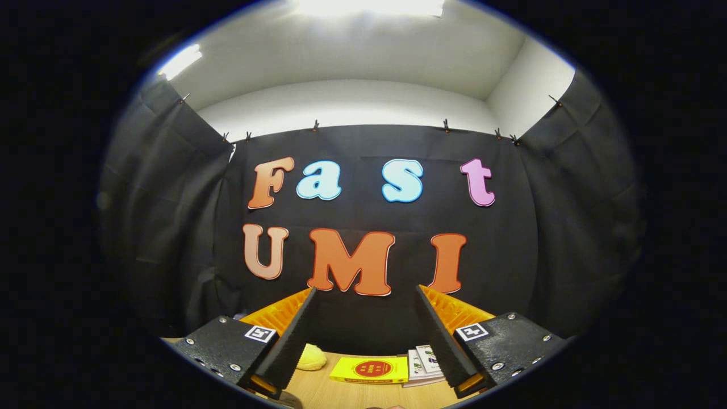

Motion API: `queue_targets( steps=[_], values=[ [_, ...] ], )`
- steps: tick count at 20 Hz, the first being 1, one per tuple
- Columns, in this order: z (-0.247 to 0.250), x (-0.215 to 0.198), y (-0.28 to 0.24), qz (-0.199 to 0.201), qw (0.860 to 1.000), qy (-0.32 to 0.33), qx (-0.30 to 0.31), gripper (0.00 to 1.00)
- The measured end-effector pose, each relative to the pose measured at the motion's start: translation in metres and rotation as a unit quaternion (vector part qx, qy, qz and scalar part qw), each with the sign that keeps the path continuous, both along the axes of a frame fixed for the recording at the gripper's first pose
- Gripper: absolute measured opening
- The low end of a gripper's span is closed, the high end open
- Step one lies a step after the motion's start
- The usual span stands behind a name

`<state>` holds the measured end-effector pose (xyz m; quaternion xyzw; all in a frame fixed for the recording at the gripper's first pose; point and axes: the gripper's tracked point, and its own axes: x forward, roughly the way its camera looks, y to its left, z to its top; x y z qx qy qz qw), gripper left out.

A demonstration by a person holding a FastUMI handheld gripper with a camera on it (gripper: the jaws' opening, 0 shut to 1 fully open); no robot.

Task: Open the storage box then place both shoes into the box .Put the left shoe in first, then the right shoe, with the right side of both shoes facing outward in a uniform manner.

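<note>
My gripper (363,292) is held high and level, aimed at the booth's black cloth wall, with its two fingers spread wide apart and nothing between them. Far below and beyond the fingers lies a strip of wooden table (341,392). Neither a storage box nor shoes can be made out here.
On the table near the wall lie a yellow flat packet with a red round mark (370,370), a small stack of white printed cards or booklets (423,366) to its right, and a pale yellow rounded object (312,358) beside the left finger. Black cloth closes in both sides.
</note>
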<state>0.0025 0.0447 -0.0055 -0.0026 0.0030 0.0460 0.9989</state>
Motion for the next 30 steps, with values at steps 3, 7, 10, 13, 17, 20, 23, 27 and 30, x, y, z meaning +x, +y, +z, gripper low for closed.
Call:
queue_targets(
  steps=[3, 7, 10, 13, 17, 20, 23, 27, 30],
  values=[
    [-0.011, -0.005, 0.026, 0.036, 0.999, 0.023, 0.021, 0.99],
    [-0.036, -0.010, 0.062, 0.082, 0.994, 0.063, 0.046, 0.99],
    [-0.063, -0.019, 0.096, 0.123, 0.984, 0.106, 0.072, 0.99],
    [-0.088, -0.024, 0.122, 0.152, 0.971, 0.152, 0.105, 0.99],
    [-0.127, -0.037, 0.161, 0.191, 0.945, 0.217, 0.153, 0.98],
    [-0.165, -0.050, 0.191, 0.219, 0.917, 0.280, 0.180, 0.98],
    [-0.198, -0.070, 0.220, 0.240, 0.885, 0.340, 0.211, 0.98],
    [-0.245, -0.092, 0.252, 0.259, 0.841, 0.413, 0.234, 0.98],
    [-0.274, -0.115, 0.274, 0.275, 0.808, 0.463, 0.238, 0.98]
  ],
)
